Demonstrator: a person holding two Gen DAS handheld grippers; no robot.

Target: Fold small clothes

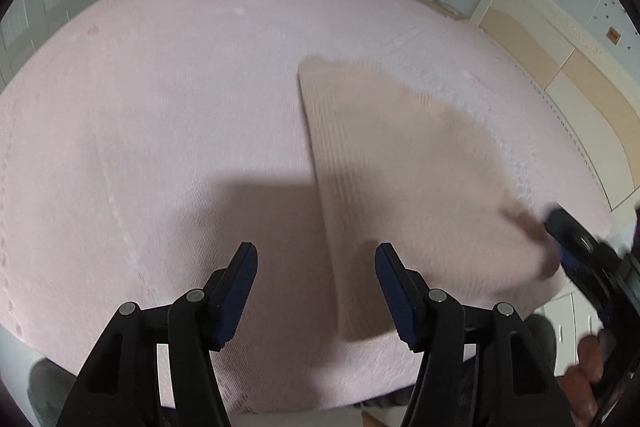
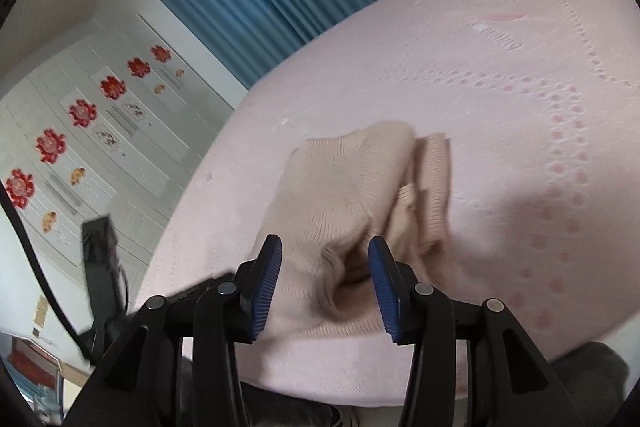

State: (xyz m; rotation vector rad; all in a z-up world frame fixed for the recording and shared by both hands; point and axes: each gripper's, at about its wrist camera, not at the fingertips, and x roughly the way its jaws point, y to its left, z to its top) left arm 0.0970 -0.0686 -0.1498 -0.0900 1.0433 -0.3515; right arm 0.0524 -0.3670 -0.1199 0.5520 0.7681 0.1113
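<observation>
Soft even light, motion blur, fisheye-bent edges, dark shadow on bedsheet (image 1: 160, 107).

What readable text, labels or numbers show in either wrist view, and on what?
None can be read.
Cream wooden headboard: faint embossed marks, too blurred to read.
White wardrobe doors: red flower decals and small prints, no legible text.
Beige ribbed knit garment and pink bedspread: no label showing.

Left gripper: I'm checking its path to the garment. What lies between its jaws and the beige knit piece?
Only bare pink bedspread under the open left gripper; the beige knit piece begins beside its right jaw, per the left wrist view.
</observation>
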